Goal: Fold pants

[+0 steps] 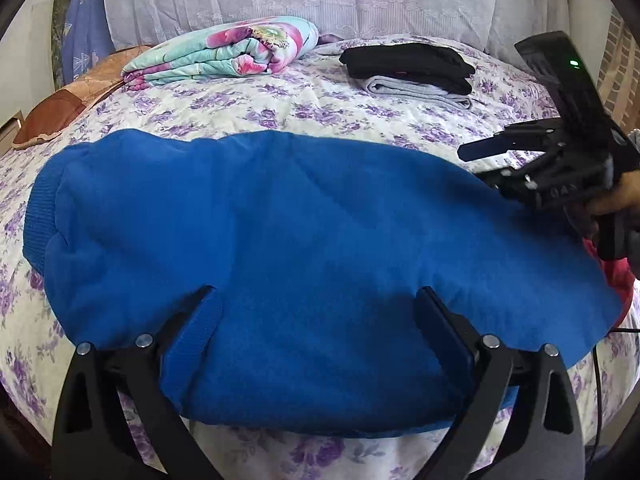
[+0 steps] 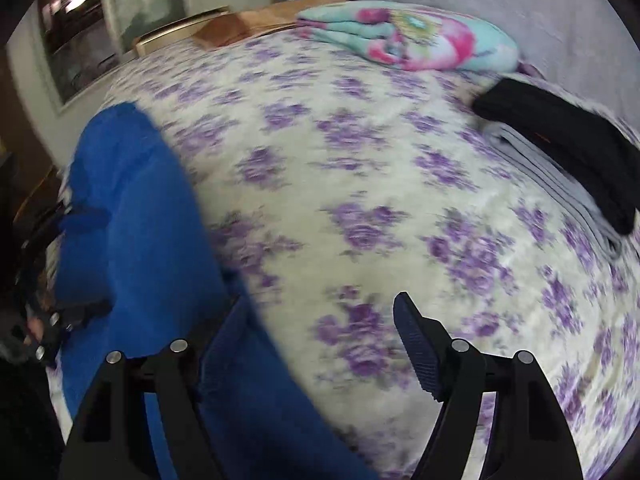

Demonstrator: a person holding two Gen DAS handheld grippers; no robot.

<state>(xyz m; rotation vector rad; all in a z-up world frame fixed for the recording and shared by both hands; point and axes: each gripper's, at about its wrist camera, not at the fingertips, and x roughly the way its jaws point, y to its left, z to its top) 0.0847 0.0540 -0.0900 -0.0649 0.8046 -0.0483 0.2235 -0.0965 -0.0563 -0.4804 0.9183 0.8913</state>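
Blue fleece pants [image 1: 280, 232] lie folded lengthwise across the near part of the bed, cuffs at the left. My left gripper [image 1: 316, 304] is open, its fingers spread over the near edge of the pants. My right gripper [image 2: 316, 316] is open and empty above the bedspread, with the pants [image 2: 132, 216] at its left finger. In the left wrist view the right gripper [image 1: 480, 160] hovers at the right end of the pants. The left gripper shows dimly at the left edge of the right wrist view [image 2: 48, 320].
The bed has a white bedspread with purple flowers [image 1: 320, 108]. A folded floral blanket [image 1: 224, 52] lies at the back left. A stack of folded black and grey clothes [image 1: 412, 70] lies at the back right. A brown pillow [image 1: 60, 108] sits at far left. Something red [image 1: 612, 276] lies under the pants' right end.
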